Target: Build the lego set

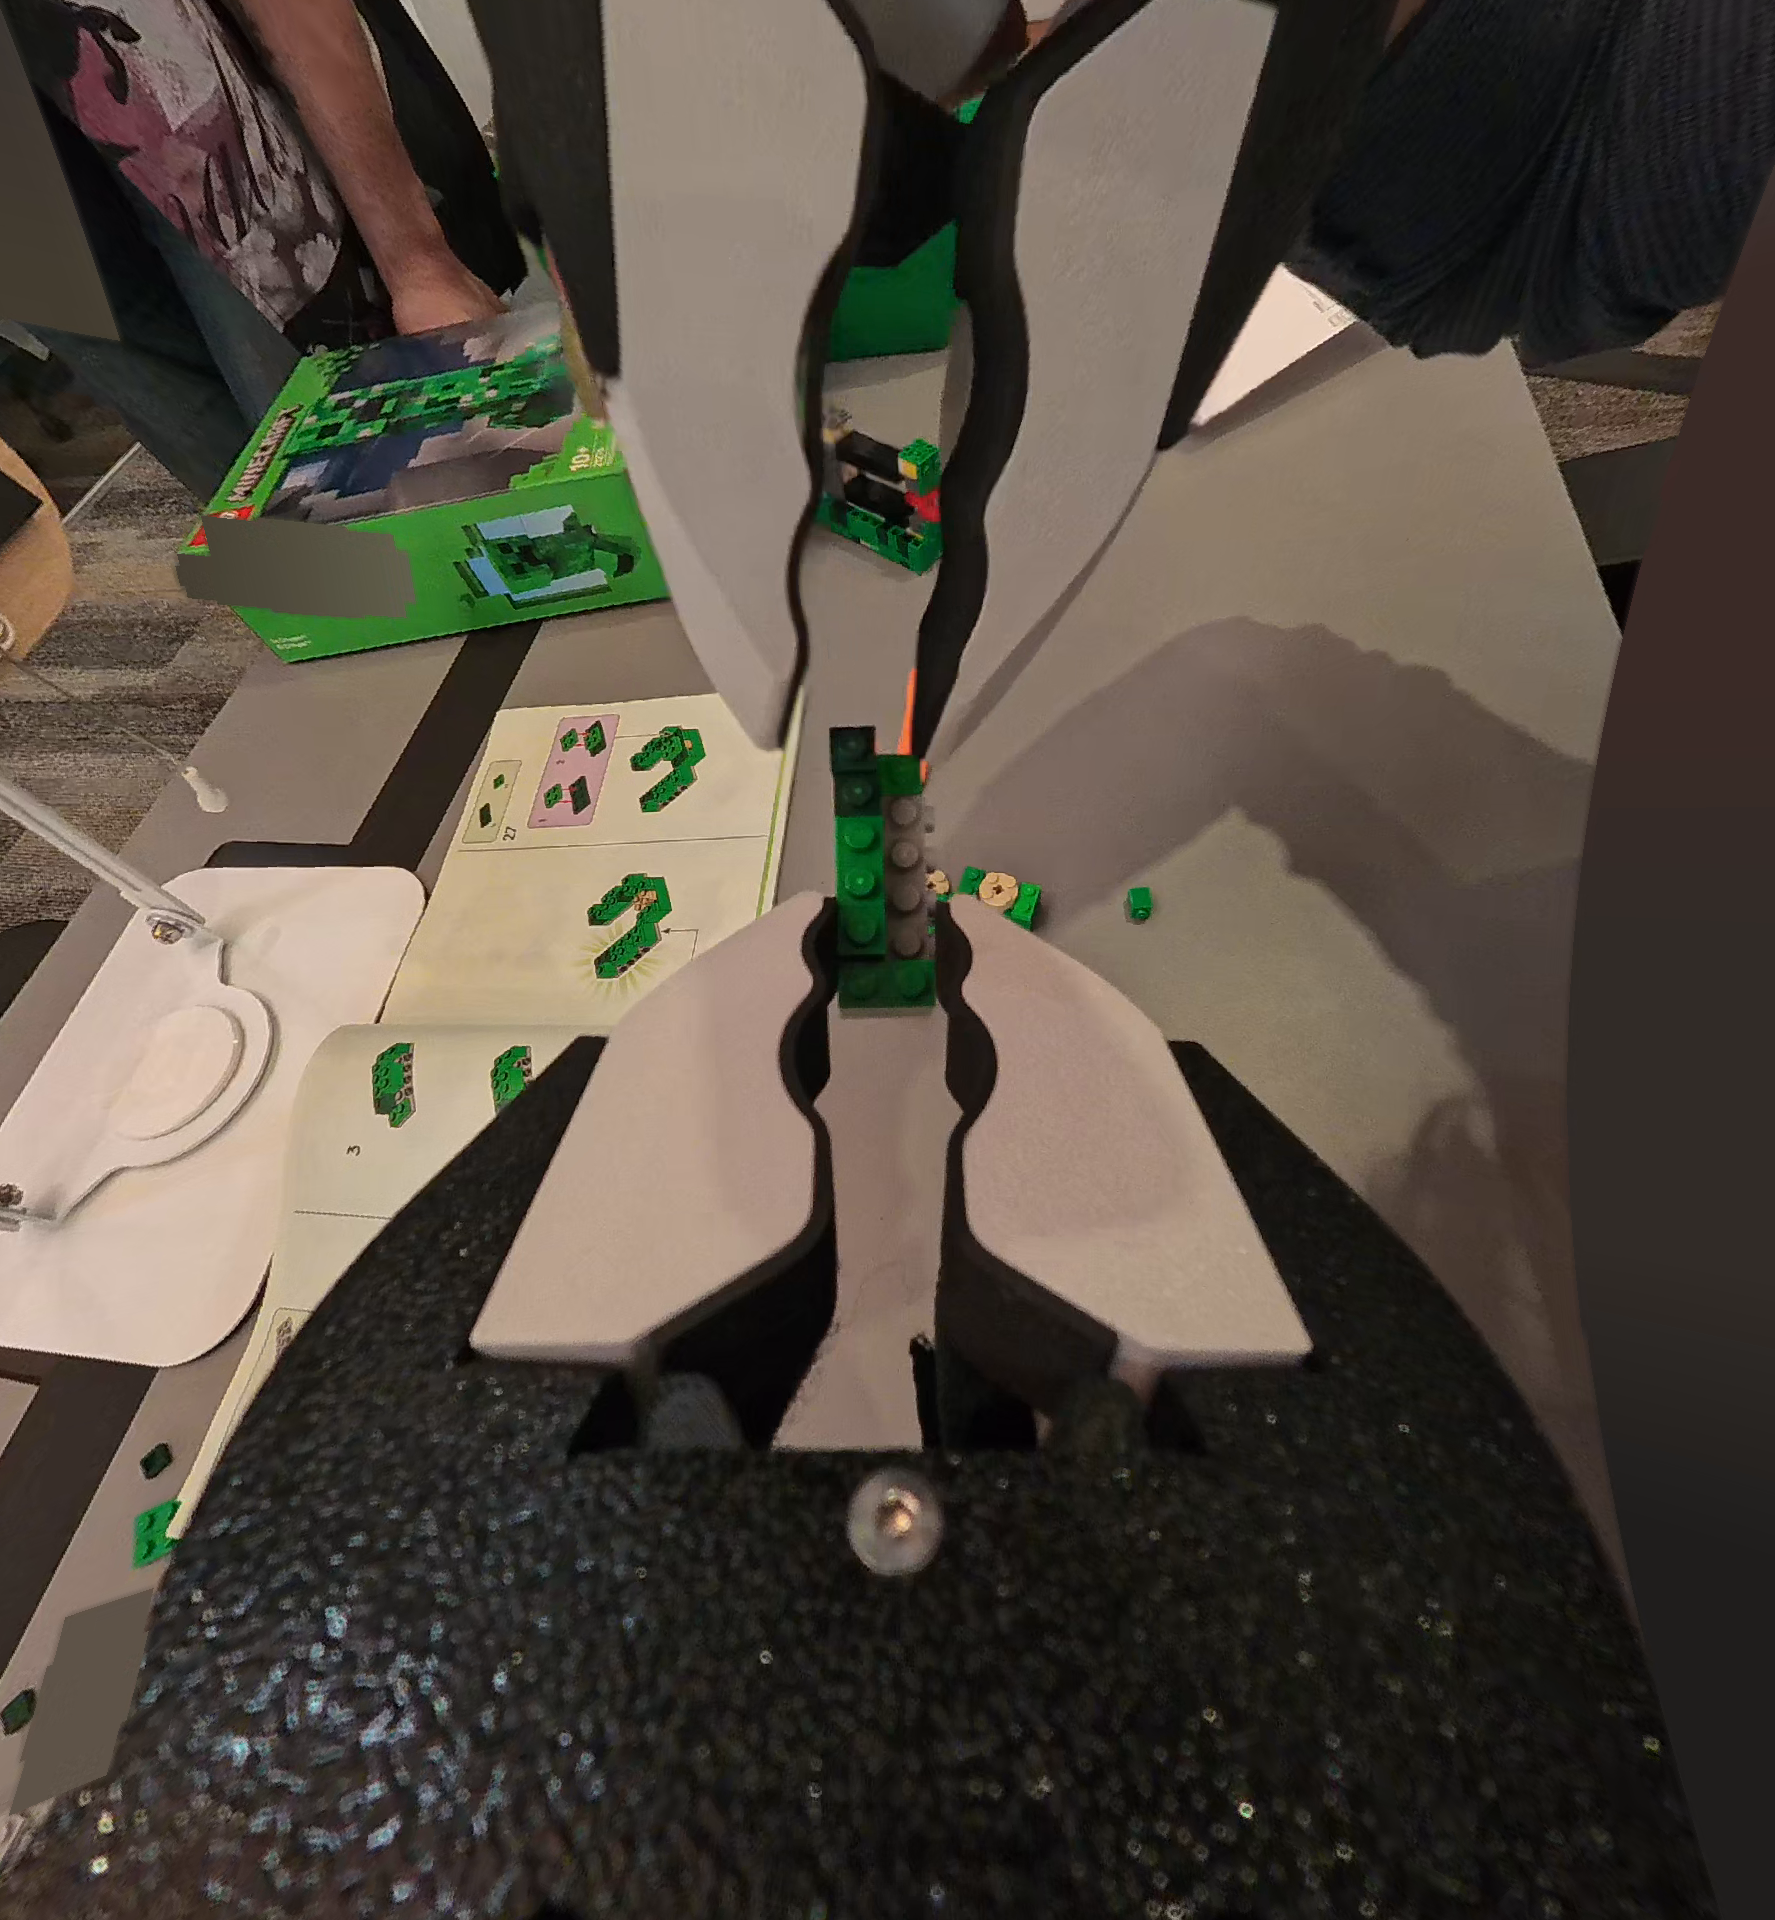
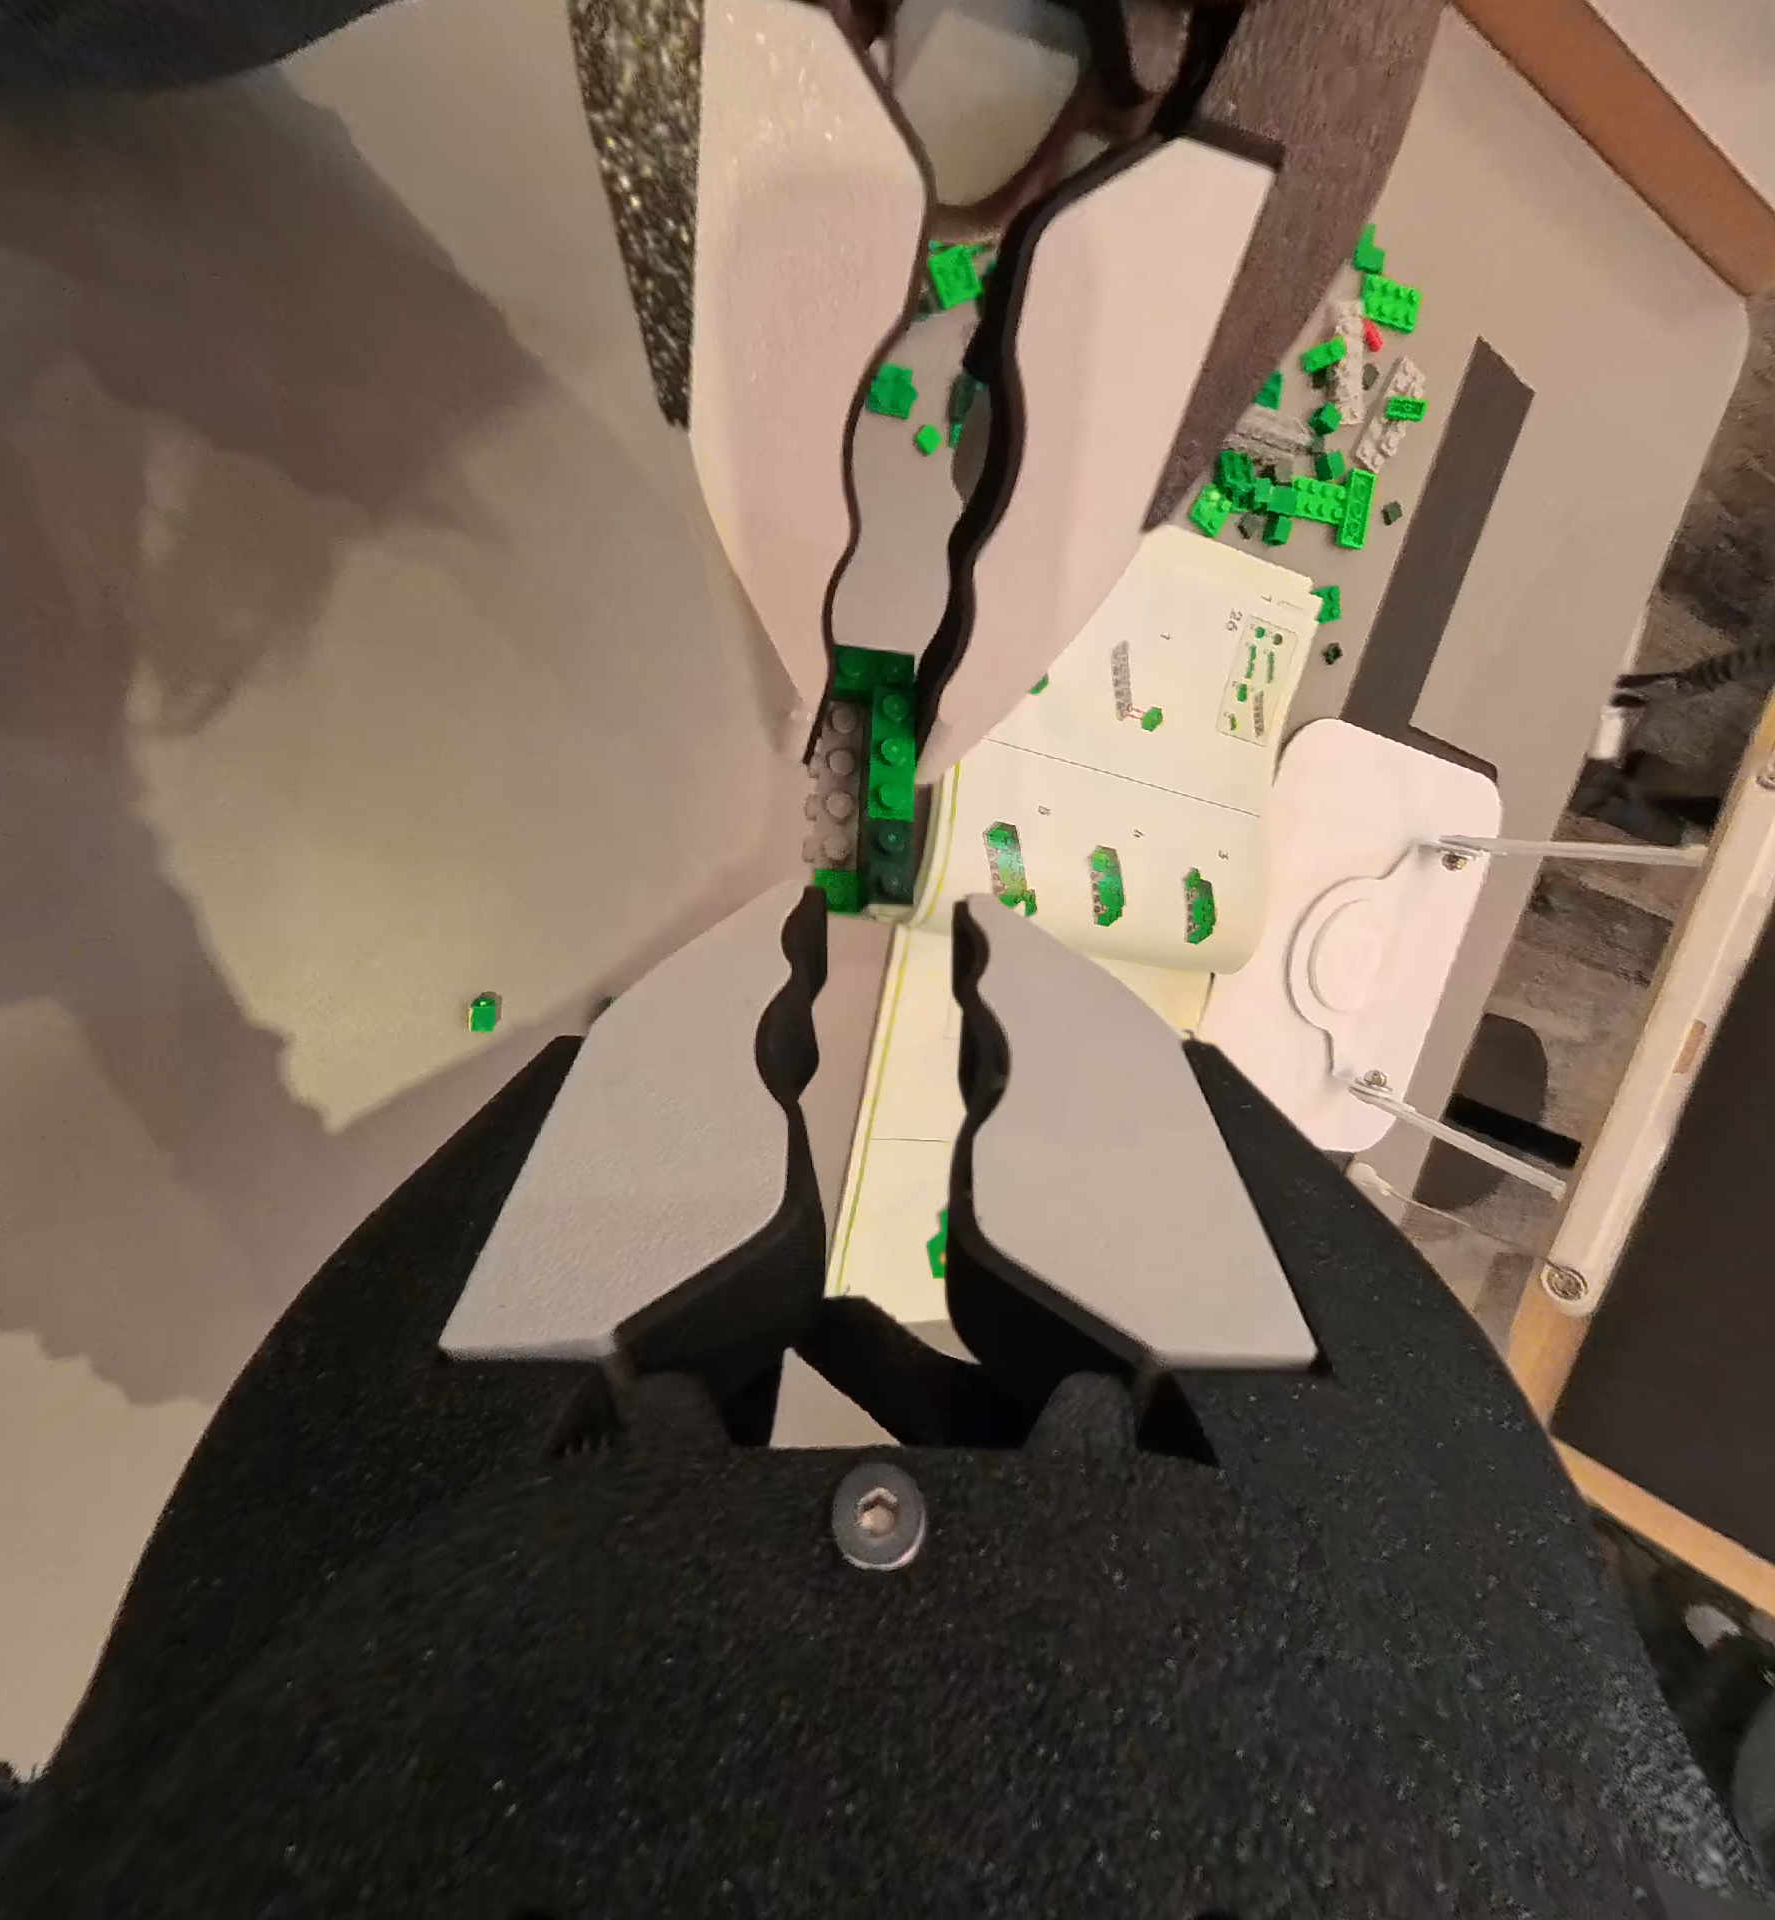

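A small lego assembly [image 1: 878,883] of green, dark green and grey studded bricks hangs above the grey table [image 1: 1330,540]. My left gripper [image 1: 888,920] is shut on its near end. In the right wrist view the assembly [image 2: 867,790] lies between both grippers, with the left gripper [image 2: 867,743] clamped on its far end. My right gripper [image 2: 888,909] faces it with its jaws apart. Its fingertips sit around the dark green end, and a gap shows on the right side. In the left wrist view the right gripper [image 1: 857,738] comes down from above.
An open instruction booklet [image 1: 592,862] lies left of the assembly. A green lego box [image 1: 426,499] and a partial build [image 1: 883,499] stand behind. Loose pieces [image 1: 1008,894] and one small green brick [image 1: 1137,902] lie right. A brick pile [image 2: 1309,468], a white stand base [image 1: 135,1091] and a person [image 1: 239,156] are nearby. The tips of both grippers are at nearly the same place. From either gripper's tips it is about 20 centimetres to the small green brick [image 1: 1137,902]. The right camera catches it too, in the right wrist view [image 2: 481,1015].
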A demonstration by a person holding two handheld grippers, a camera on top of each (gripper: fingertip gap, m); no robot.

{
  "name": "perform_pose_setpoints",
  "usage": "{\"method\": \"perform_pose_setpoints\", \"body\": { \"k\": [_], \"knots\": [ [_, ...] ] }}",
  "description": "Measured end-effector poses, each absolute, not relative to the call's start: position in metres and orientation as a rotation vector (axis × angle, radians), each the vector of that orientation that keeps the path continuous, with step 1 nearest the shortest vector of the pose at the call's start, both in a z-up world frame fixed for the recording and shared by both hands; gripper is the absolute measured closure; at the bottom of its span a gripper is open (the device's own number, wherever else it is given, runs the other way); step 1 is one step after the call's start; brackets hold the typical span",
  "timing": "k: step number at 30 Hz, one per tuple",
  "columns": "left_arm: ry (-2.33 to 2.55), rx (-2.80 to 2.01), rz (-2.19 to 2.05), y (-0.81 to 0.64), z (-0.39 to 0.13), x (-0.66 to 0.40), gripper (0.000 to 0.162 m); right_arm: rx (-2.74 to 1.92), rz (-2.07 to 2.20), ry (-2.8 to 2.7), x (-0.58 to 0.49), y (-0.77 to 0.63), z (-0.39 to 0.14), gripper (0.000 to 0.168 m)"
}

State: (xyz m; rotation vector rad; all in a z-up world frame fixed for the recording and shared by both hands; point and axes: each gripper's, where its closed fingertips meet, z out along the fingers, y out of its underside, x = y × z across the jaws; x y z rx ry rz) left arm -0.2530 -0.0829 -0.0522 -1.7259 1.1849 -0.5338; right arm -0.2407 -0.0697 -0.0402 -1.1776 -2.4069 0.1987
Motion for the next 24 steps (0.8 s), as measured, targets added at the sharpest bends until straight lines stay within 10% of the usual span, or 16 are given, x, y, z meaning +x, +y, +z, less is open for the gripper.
{"method": "perform_pose_setpoints", "body": {
  "k": [11,24],
  "knots": [
    [1.142,-1.697,-0.595,-0.087,-0.043,-0.257,0.145,-0.383,-0.281,-1.776,-0.244,-0.055,-0.026,0.1],
    [1.159,-1.713,-0.606,-0.088,-0.047,-0.254,0.145,-0.225,-0.626,-1.557,-0.258,-0.061,-0.029,0.148]
  ]
}}
